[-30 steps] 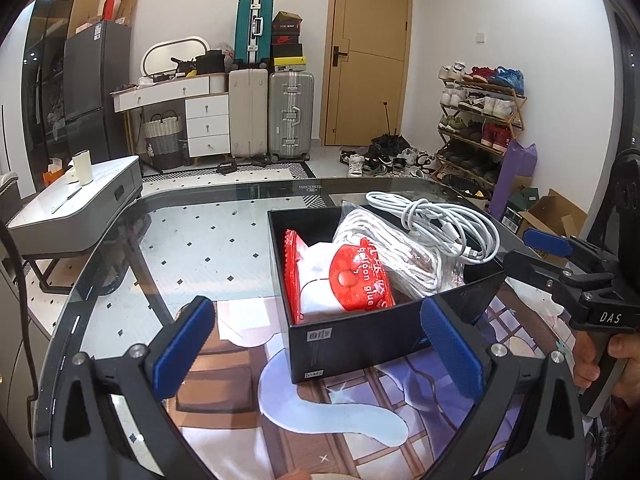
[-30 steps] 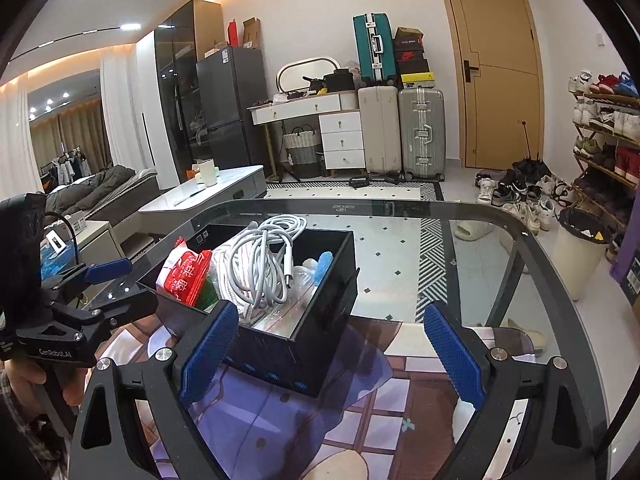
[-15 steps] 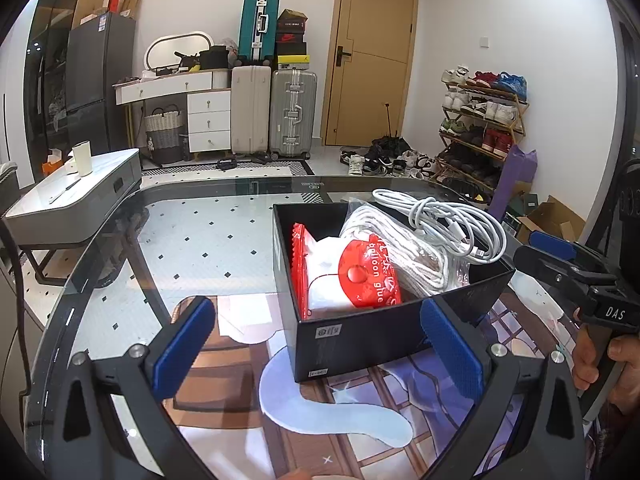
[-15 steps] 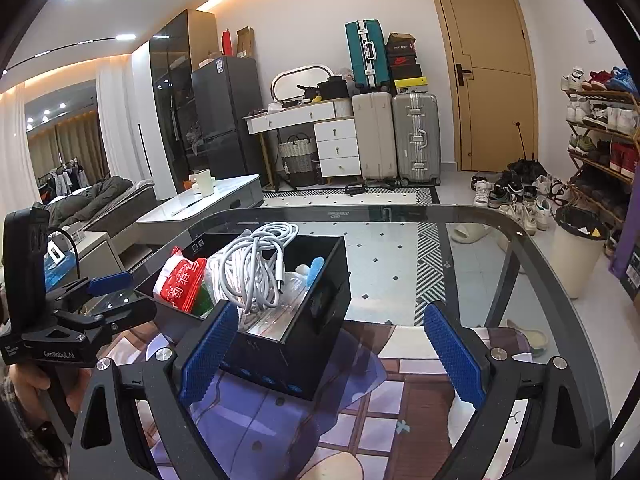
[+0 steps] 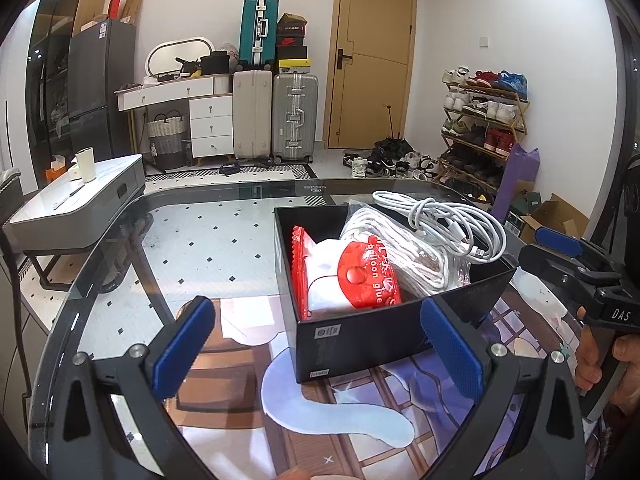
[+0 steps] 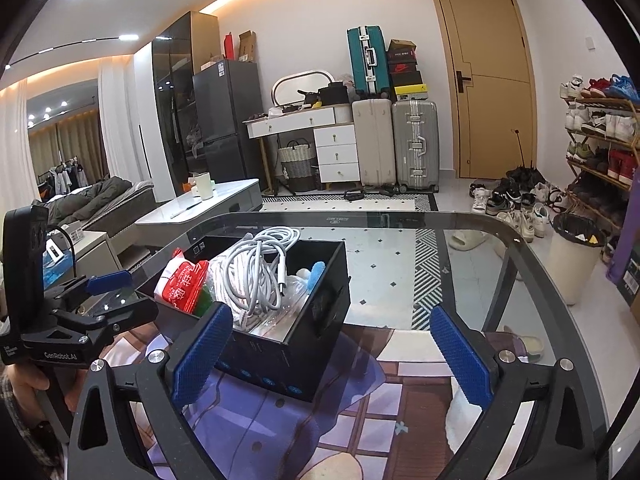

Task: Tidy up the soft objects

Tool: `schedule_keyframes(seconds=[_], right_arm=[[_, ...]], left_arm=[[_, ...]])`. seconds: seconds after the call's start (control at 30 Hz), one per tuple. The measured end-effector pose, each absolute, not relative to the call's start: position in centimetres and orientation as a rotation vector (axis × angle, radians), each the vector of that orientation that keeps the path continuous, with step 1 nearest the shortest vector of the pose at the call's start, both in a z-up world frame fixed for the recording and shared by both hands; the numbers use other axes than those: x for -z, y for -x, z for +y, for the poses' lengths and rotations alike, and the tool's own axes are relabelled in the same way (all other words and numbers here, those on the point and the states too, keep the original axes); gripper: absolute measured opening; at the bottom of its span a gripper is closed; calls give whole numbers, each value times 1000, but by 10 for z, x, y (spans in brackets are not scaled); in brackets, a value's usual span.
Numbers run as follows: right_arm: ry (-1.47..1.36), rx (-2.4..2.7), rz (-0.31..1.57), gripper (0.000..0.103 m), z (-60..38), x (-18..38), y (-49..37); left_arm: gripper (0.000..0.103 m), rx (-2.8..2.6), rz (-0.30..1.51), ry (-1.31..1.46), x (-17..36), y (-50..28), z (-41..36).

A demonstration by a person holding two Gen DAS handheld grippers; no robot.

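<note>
One black box (image 5: 384,332) stands on the patterned mat (image 5: 336,420) that covers the near part of the glass table (image 5: 208,240). Packed inside are a red-and-white packet printed "balloon glue" (image 5: 360,280), a bagged bundle of white cord (image 5: 404,256) and, lying on top of it, a coiled white charging cable (image 5: 448,220). From the right wrist view a blue soft piece (image 6: 318,272) and clear plastic show at the box's far side, and something green sits under the red packet.

Compared with a second ago, the box fills slightly more of each view and its contents lie the same. The right gripper (image 6: 332,356) has just been opening a little further; its blue pads stand wide, one pad overlapping the box's near corner in the picture, with nothing pressed between them. The left gripper (image 5: 316,344) is also spread wide and empty, its pads in front of the box's near wall without touching it. Each tool is held by a person's hand (image 5: 600,360).

Around the table: a low white side table (image 5: 76,204) with a cup, a white dresser (image 5: 188,116), three suitcases (image 5: 276,116) with shoe boxes stacked above, a tan door (image 5: 372,64), a shoe rack (image 5: 484,120), loose shoes on the floor and a bin (image 6: 576,260).
</note>
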State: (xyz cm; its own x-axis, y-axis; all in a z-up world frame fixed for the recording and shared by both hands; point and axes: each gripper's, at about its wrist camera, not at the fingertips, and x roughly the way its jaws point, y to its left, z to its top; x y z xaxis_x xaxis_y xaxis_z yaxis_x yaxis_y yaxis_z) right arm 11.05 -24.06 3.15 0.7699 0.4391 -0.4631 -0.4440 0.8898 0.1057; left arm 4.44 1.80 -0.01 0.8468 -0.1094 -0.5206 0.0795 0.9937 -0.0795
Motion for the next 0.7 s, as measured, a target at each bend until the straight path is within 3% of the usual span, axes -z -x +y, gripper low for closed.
schedule_keyframes(seconds=[0.7], right_arm=[[29,-469,500,102,-238,-30,-110]], left_arm=[[103,97,543,30,-3,-43,11]])
